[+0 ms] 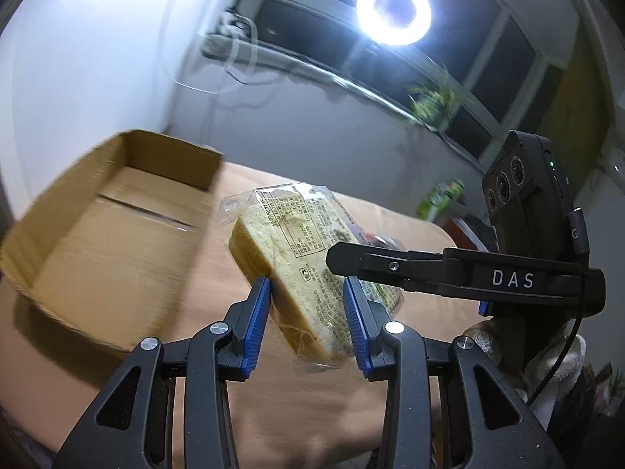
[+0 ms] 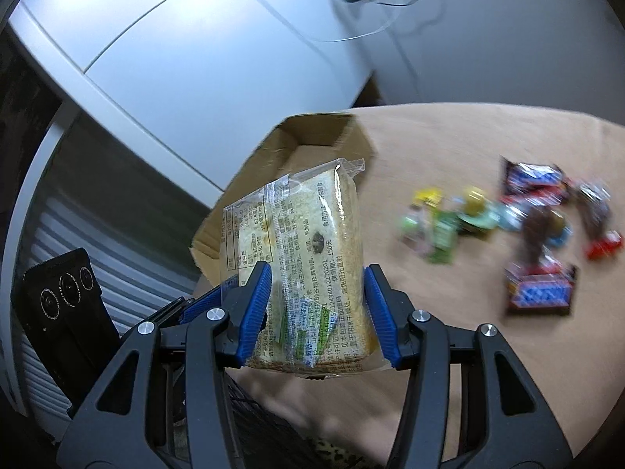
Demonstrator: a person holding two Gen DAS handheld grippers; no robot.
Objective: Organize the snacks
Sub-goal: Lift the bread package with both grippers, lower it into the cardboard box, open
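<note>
My right gripper (image 2: 317, 305) pinches the wrapped bread slice (image 2: 308, 265) across its lower end, lifted clear of the table (image 2: 449, 136); my left gripper (image 1: 306, 312) brackets the same packet, apparently closed on it too, though contact is hard to judge. The bread is light, soft and crushable in slippery film, so I'd grip gently across the thick middle. Beyond it, near the table's far edge, stands the cardboard box (image 1: 78, 211), open; only the right view shows the loose snacks (image 2: 508, 226).

A light tan, round-edged wooden table (image 2: 449, 140) carried an open brown cardboard box (image 2: 312, 140) at its edge and, well apart, a blurred scatter of colourful wrapped snack packets (image 2: 508, 230).
</note>
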